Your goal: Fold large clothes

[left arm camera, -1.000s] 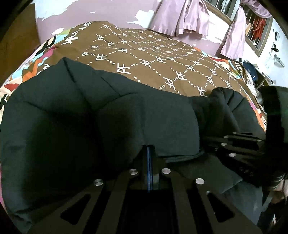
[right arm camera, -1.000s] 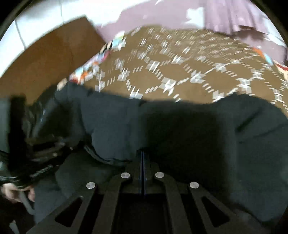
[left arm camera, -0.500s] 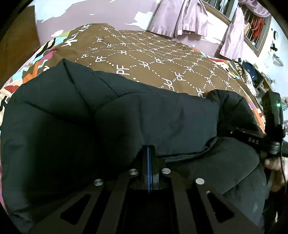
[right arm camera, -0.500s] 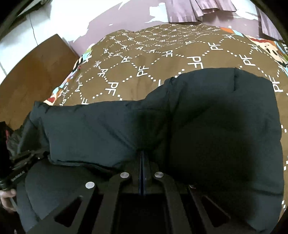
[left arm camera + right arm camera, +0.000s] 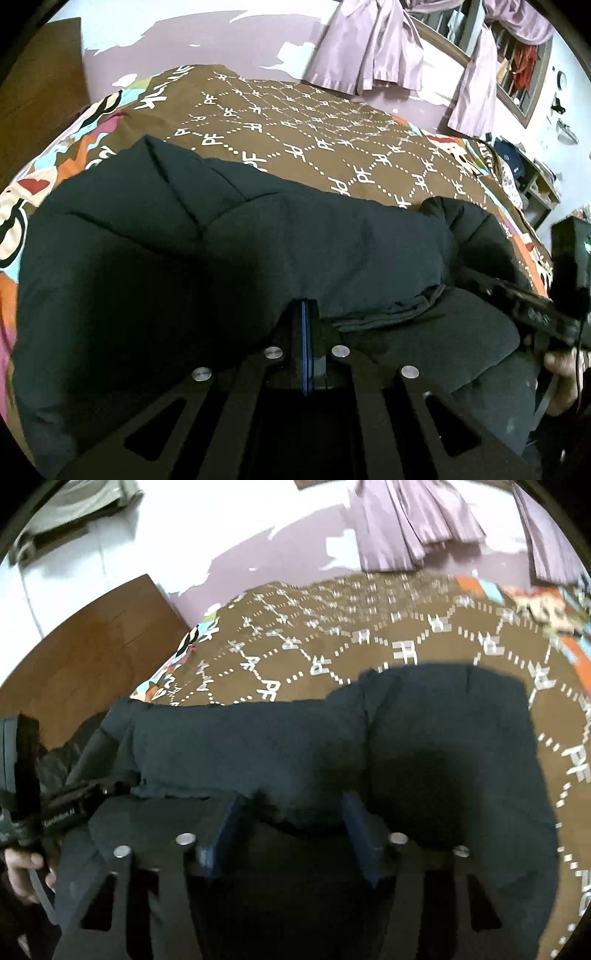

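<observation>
Jacket (image 5: pixel 229 266) folded on bedspread (image 5: pixel 314 147)

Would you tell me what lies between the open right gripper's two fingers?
In the right wrist view, a fold of the dark jacket bulges into the gap of the right gripper, whose fingers stand apart.

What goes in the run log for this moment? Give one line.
task: fold large clothes | left gripper: shut on jacket hem | right gripper: open, fingers straddling hem | jacket folded on bedspread
</observation>
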### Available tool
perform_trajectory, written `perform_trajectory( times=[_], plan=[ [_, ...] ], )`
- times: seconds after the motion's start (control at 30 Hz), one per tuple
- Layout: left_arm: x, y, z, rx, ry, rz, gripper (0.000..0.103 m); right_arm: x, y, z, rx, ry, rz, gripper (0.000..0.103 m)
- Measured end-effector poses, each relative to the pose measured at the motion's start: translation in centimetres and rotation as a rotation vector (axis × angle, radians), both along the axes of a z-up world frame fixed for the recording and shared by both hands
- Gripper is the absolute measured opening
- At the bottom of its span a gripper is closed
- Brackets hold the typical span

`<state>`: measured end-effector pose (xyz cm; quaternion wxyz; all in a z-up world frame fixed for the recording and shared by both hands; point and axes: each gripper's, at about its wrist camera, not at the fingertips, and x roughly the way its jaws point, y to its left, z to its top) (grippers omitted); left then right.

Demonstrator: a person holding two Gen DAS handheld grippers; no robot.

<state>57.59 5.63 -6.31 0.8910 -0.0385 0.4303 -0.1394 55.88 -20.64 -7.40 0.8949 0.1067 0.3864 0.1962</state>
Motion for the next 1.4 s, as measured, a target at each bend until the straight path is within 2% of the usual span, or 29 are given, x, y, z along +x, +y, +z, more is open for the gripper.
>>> perform_trajectory(
  times=[0.1, 0.17, 0.2, 0.23, 0.27, 0.3, 0.33, 0.37, 0.43, 0.5, 0.57, 0.7, 0.93, 1.1, 1.23, 1.4],
  plan=[
    [-0.7, 0.0, 0.9, 0.016, -0.035, 0.022, 0.003, -0.4, 0.3, 0.5, -0.047, -0.032, -0.013, 0.056],
    [-1.4, -0.2, 1.5, 0.011, -0.063, 0.026, 0.011, -0.6, 0.3, 0.8, -0.069, -0.044, -0.028, 0.058],
    [-1.8, -0.4, 2.0, 0.017, -0.083, 0.03, 0.014, -0.8, 0.1, 1.1, -0.069, -0.048, -0.038, 0.062],
    [-2.0, -0.5, 2.3, 0.02, -0.094, 0.029, 0.023, -1.0, -0.2, 1.3, -0.067, -0.053, -0.046, 0.067],
    [-2.4, -0.7, 2.7, 0.02, -0.111, 0.026, 0.036, -1.4, -0.4, 1.8, -0.062, -0.061, -0.055, 0.068],
    [-2.9, -1.0, 3.2, 0.016, -0.129, 0.023, 0.043, -1.6, -0.5, 2.1, -0.06, -0.067, -0.06, 0.07],
    [-3.3, -1.1, 3.6, 0.013, -0.147, 0.026, 0.058, -2.0, -0.5, 2.6, -0.061, -0.074, -0.063, 0.073],
    [-3.8, -1.2, 4.2, 0.013, -0.176, 0.039, 0.068, -2.3, -0.7, 2.9, -0.06, -0.08, -0.064, 0.075],
    [-4.7, -1.1, 5.3, 0.005, -0.218, 0.056, 0.072, -3.1, -0.9, 3.9, -0.053, -0.092, -0.058, 0.083],
    [-5.3, -1.0, 6.1, 0.002, -0.227, 0.066, 0.076, -3.9, -1.0, 4.9, -0.051, -0.105, -0.046, 0.091],
    [-5.8, -0.9, 6.9, 0.015, -0.225, 0.087, 0.086, -4.9, -1.1, 6.2, -0.06, -0.115, -0.041, 0.093],
    [-7.9, -0.1, 8.8, -0.022, -0.255, 0.115, 0.098, -7.3, -1.5, 8.9, -0.077, -0.136, -0.046, 0.097],
    [-12.7, -0.2, 13.3, -0.045, -0.295, 0.137, 0.101, -12.9, -1.5, 12.9, -0.105, -0.155, -0.03, 0.099],
    [-16.7, -1.3, 15.4, -0.038, -0.277, 0.063, 0.101, -17.8, -1.0, 15.0, -0.123, -0.168, 0.041, 0.103],
    [-20.3, -2.9, 16.5, 0.021, -0.285, 0.005, 0.101, -21.3, -0.9, 16.0, -0.124, -0.172, 0.078, 0.103],
    [-24.5, -3.2, 17.3, 0.07, -0.308, -0.009, 0.101, -24.5, -1.3, 16.6, -0.121, -0.131, 0.084, 0.103]
  ],
)
